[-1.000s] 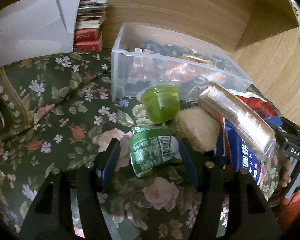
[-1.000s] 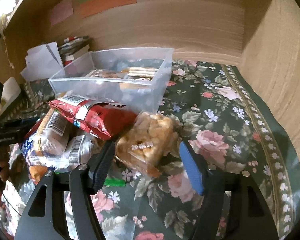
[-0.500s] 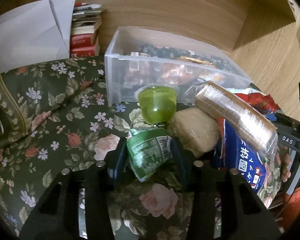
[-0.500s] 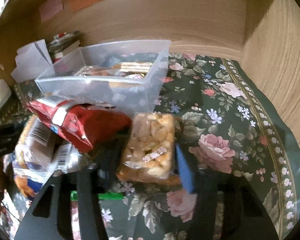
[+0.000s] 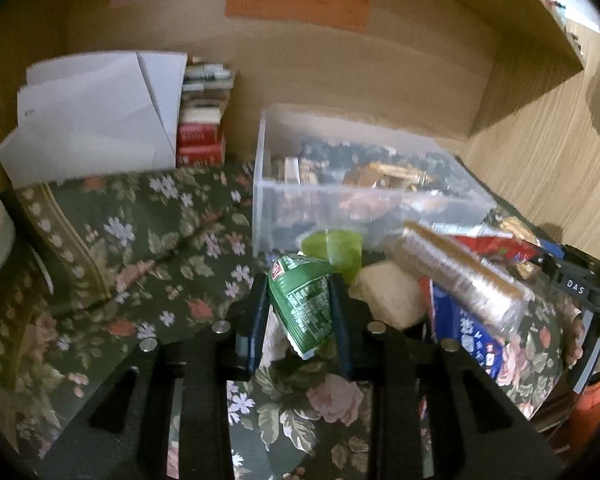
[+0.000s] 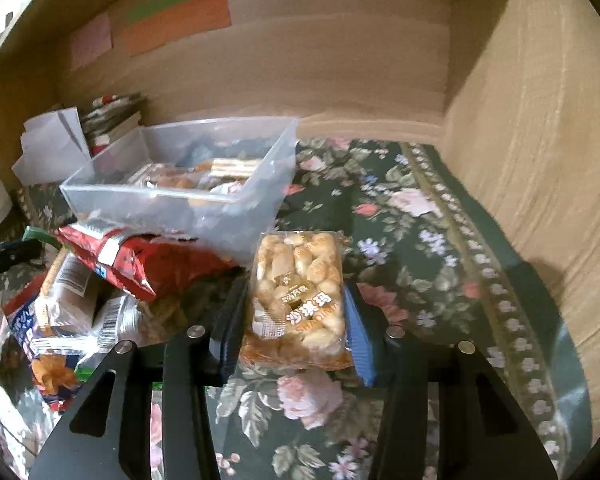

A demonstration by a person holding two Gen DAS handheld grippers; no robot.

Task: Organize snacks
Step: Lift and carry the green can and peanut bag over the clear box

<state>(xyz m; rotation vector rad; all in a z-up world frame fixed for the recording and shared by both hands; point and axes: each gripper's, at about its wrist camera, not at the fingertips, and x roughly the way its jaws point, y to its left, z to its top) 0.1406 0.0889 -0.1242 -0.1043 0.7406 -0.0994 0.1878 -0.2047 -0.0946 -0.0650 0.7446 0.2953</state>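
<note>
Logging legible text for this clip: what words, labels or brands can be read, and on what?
"SHAQIMA", with Chinese characters above it: clear packet of golden puffed pastry in the right gripper.
"DAS": black clamp-like device at the right edge.
Green crinkled packet in the left gripper: print too blurred.
Orange wall note, blue packet: unreadable.

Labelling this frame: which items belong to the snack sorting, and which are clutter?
Job:
- green packet, in left claw
- peanut bar pack, in right claw
- clear bin
- red bag
- green jelly cup

Clutter:
- white papers
- stacked books
- sticky notes
</note>
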